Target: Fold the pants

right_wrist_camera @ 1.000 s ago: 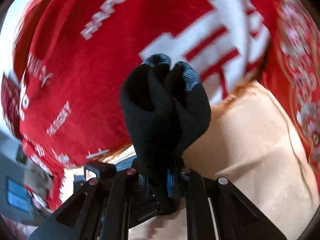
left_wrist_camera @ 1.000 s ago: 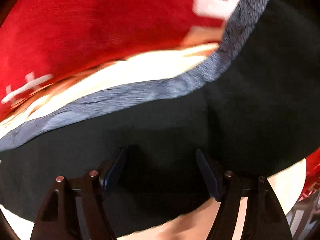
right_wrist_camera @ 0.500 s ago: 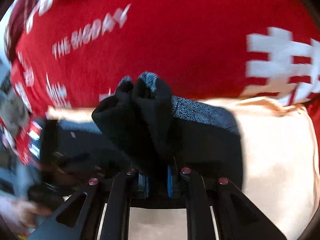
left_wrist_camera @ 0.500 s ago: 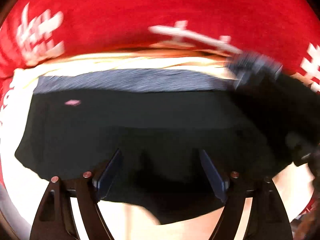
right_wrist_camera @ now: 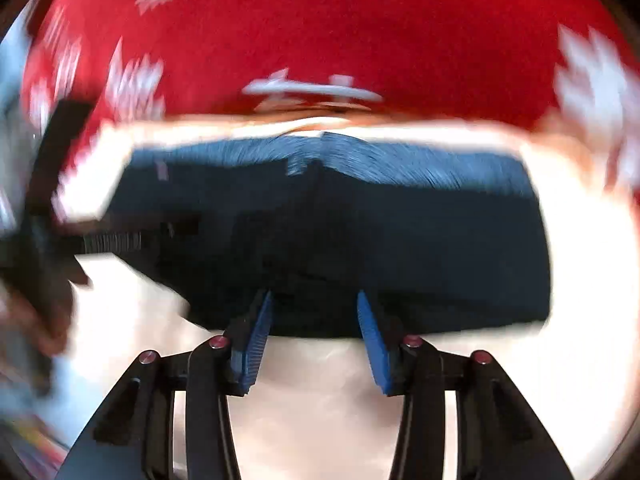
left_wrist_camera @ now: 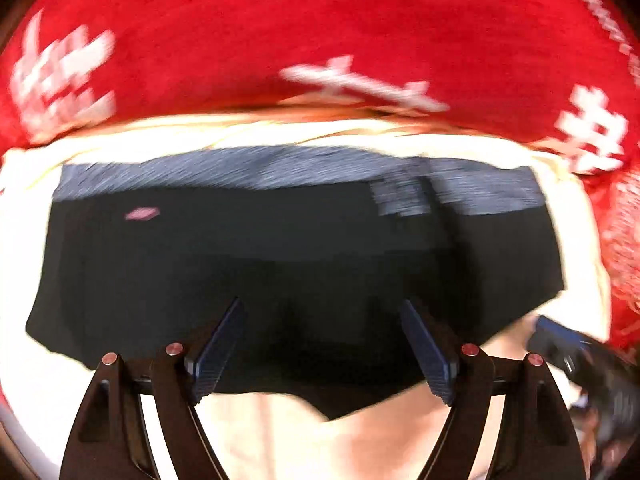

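Note:
Black pants [left_wrist_camera: 304, 264] with a grey speckled waistband [left_wrist_camera: 260, 168] lie flat in a wide folded block on a cream cloth. My left gripper [left_wrist_camera: 320, 308] hovers over their near part, open, with nothing pinched. In the right wrist view the same pants [right_wrist_camera: 400, 240] lie spread out, and my right gripper [right_wrist_camera: 314, 296] stands at their near edge. Its jaws are opening and the blue pads are clear of the cloth. The picture is blurred by motion.
The cream cloth [left_wrist_camera: 280, 420] covers the surface under the pants. A red blanket with white print [left_wrist_camera: 320, 20] fills the far side. The other gripper shows as a dark blur at lower right [left_wrist_camera: 572, 360] and at far left [right_wrist_camera: 44, 208].
My right gripper carried a bunched fold of black cloth down over the pants and let go of it. The left gripper slid sideways across the garment and its jaws widened a little.

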